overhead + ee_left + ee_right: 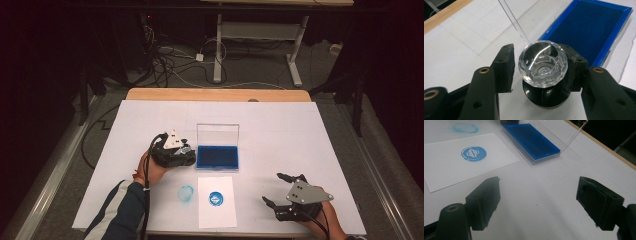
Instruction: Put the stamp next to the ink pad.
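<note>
Left tool (537,67) parted around crystal-topped stamp (543,64), one pad clear of it; stamp stands on bench (456,50) beside blue ink pad (586,30). Right tool (536,202) wide open, empty.

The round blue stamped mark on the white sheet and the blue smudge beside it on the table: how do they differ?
The round blue stamped mark is solid, dark and sharp-edged, with a white symbol inside; the blue smudge is pale, blurry and mostly an outline ring. The mark sits on the white paper sheet; the smudge lies straight on the white table cover, left of the sheet in the high view. Both are roughly round, similar in size and blue like the open blue ink pad.
</note>
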